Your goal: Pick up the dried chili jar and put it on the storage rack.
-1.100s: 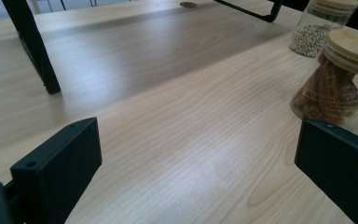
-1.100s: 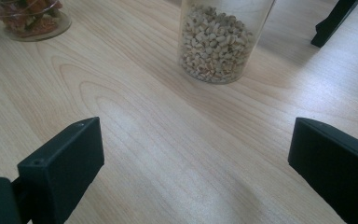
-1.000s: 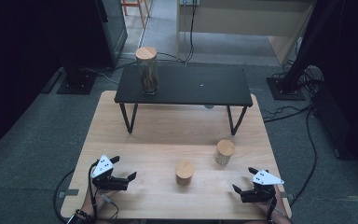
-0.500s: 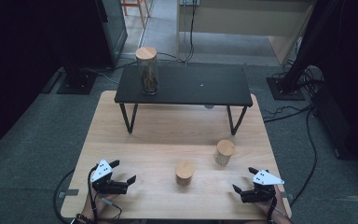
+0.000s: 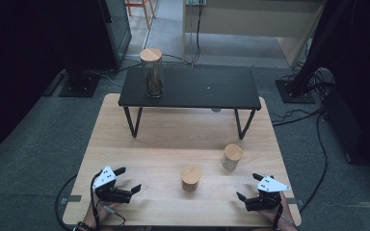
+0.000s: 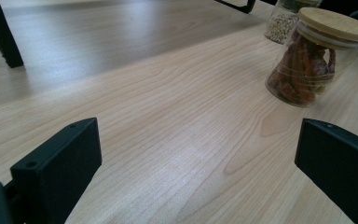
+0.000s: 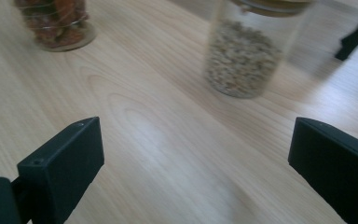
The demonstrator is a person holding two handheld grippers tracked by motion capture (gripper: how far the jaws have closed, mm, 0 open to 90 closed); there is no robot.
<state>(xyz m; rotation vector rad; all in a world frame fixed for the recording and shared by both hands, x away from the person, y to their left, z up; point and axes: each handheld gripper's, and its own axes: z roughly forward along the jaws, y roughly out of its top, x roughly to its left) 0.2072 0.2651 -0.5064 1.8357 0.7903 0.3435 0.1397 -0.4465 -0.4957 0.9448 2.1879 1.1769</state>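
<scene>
Both tongs gape wide and empty; I judge the seed jar point(image 5: 231, 157) nearest my right tongs point(image 5: 251, 194) (upright, at their eleven o'clock), the reddish-filled jar point(image 5: 191, 177) farther left.

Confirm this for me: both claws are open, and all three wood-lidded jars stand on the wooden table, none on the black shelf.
Not quite. The tall jar stands on the black shelf, as the high view shows. Just two jars stand on the wooden table: the jar of reddish pieces and the jar of pale grains. The left claw and right claw are open.

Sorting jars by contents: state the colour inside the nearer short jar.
Reddish-brown, clearest in the left gripper view: short jar.
</scene>
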